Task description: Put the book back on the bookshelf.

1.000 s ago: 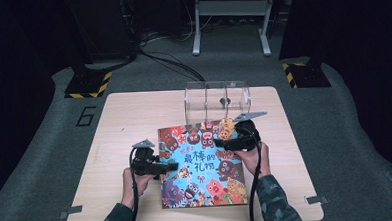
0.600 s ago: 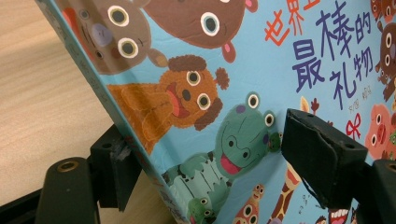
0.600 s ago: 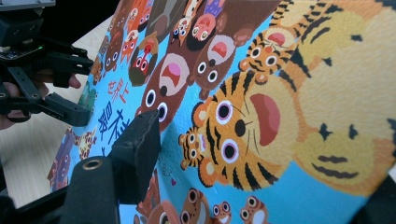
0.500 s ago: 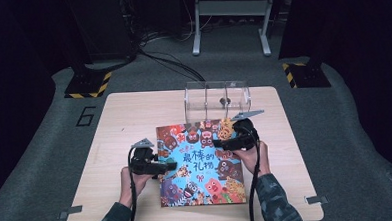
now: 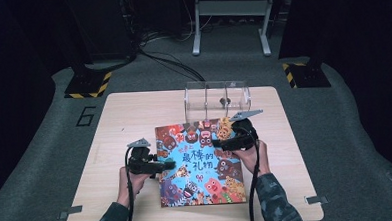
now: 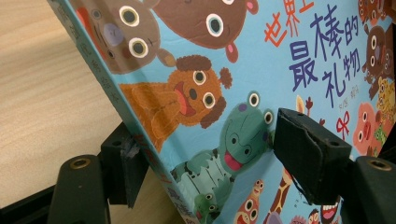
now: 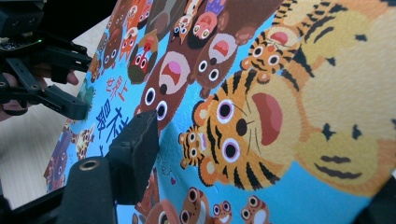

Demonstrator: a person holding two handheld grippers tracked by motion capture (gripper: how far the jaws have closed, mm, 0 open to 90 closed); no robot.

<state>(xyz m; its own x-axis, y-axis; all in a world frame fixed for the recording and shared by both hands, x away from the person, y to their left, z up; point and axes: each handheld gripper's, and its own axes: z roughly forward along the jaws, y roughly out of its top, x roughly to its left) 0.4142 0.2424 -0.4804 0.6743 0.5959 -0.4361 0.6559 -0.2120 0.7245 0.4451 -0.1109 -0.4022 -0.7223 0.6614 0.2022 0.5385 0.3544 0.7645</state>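
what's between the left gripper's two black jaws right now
The spine edge of the blue picture book with cartoon animals: in the left gripper view one jaw sits under that edge and the other over the cover. The jaws have just been closing.

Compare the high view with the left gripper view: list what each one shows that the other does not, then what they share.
High view alone: the clear plastic box at the table's far edge, the grey floor with a painted 6, both forearms, and the right gripper at the book's right side.

Left gripper view alone: close detail of the cover, such as a green frog and a brown dog, and the book's spine edge lying between that gripper's two black jaws.

Both: the colourful picture book, the light wooden table and the left gripper.
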